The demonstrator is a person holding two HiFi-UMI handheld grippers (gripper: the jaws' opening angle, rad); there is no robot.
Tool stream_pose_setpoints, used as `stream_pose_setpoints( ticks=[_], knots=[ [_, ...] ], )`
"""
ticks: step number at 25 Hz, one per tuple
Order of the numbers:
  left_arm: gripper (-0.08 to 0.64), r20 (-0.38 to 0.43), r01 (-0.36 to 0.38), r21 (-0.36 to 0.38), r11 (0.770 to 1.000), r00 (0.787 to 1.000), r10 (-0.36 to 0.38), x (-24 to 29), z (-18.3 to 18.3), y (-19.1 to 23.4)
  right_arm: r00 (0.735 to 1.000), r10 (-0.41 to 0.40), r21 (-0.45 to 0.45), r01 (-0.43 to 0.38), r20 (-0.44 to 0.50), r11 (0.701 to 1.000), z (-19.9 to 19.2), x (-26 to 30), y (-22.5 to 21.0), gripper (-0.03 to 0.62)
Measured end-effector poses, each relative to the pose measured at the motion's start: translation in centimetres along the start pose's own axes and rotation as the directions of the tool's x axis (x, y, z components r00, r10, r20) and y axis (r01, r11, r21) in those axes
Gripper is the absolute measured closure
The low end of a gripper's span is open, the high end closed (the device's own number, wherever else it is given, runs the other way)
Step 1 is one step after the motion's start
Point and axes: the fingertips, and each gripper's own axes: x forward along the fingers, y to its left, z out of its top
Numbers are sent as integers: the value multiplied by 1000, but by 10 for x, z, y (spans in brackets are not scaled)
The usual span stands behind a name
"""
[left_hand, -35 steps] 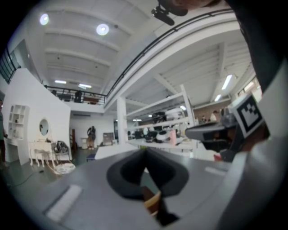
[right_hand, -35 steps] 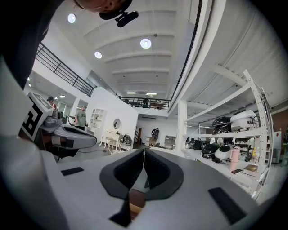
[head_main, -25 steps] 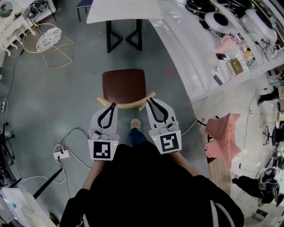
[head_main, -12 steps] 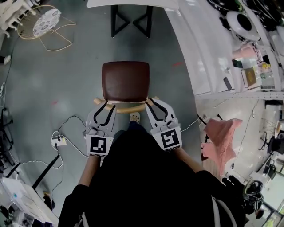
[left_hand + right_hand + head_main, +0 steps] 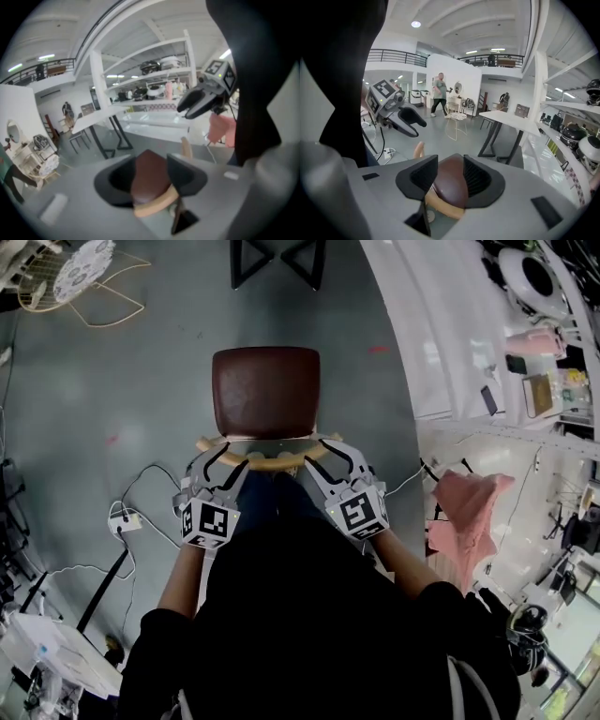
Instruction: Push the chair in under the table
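A chair with a brown seat (image 5: 265, 390) and a curved wooden back rail (image 5: 266, 454) stands on the grey floor, facing the black legs of the table (image 5: 278, 257) at the top edge. My left gripper (image 5: 226, 458) is at the rail's left end and my right gripper (image 5: 326, 449) at its right end. Both sets of jaws are opening. In the left gripper view the rail (image 5: 157, 205) shows low between the spread jaws of the left gripper (image 5: 150, 180), not pressed. The right gripper (image 5: 449, 180) likewise frames the seat (image 5: 451, 183) and rail (image 5: 442, 207) without pressing them.
A long white bench (image 5: 427, 343) loaded with gear runs along the right. A pink cloth (image 5: 466, 510) hangs at the right. A power strip (image 5: 123, 518) with cables lies on the floor at the left. A wire-frame stool (image 5: 82, 270) stands far left. A person (image 5: 439, 93) walks in the distance.
Both grippers came down from above the chair to its back rail, and their jaws went from shut to open. The chair now sits nearer the middle of the head view.
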Motion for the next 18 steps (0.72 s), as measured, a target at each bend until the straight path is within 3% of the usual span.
stream_pose_setpoints(
  ticks=[4,9,14,18],
  knots=[
    [327,-87,72,-7,997,994,-72,10,-33,-10,995,48,-33,-51,-87,998,-29,10,8,433],
    [294,-173,177,26,984,970,-170,23,-65,-27,973,99,-16,-104,-210,994,-65,23,18,422],
    [274,-267,230,138,963,945,-187,31,-92,-31,940,123,-91,-160,-320,983,-95,32,33,408],
    [268,-325,274,200,941,924,-201,34,-112,-35,907,140,-192,-231,-398,954,-117,42,46,400]
  ],
)
